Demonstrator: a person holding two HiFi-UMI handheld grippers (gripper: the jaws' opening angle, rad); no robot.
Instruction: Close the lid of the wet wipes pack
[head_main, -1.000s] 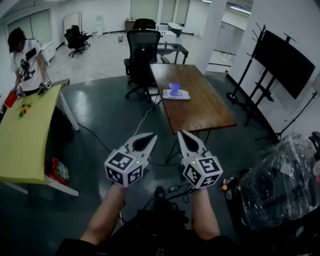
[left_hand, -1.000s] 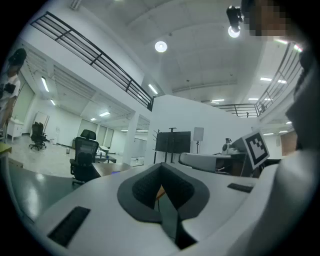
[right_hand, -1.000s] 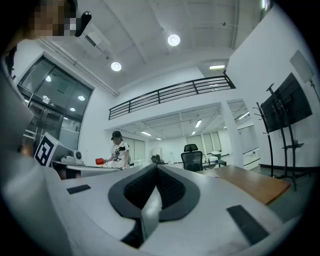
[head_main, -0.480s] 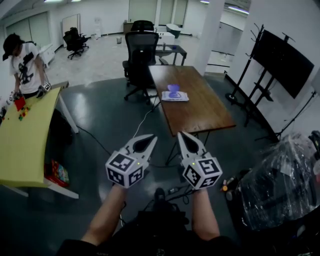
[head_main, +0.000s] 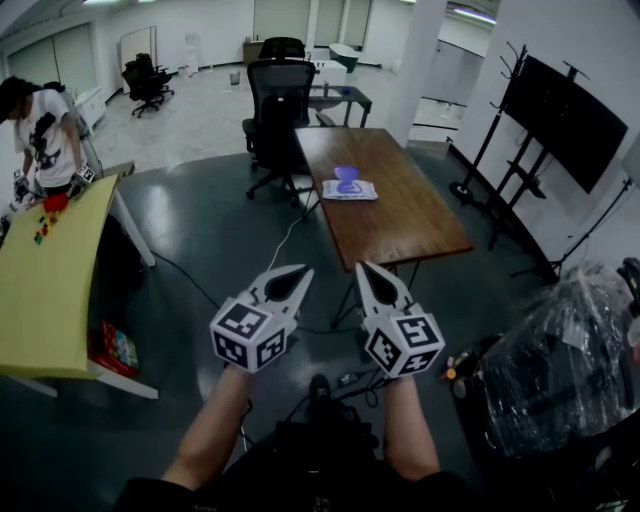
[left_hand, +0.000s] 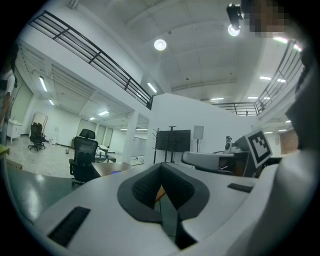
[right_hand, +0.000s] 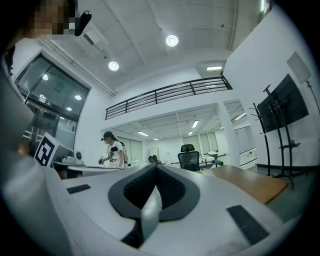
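The wet wipes pack lies flat on the brown wooden table across the room, its purple lid standing up. In the head view my left gripper and right gripper are held side by side above the dark floor, far short of the table. Both point level toward the table with jaws together and nothing between them. In the left gripper view the left gripper is shut and empty, and in the right gripper view the right gripper looks the same.
A black office chair stands at the table's far end. A yellow table with small coloured blocks is at the left, with a person working at it. A TV stand and a plastic-wrapped bundle are at the right.
Both grippers have stayed in place and shut. The person at the yellow table has shifted a little to the left.
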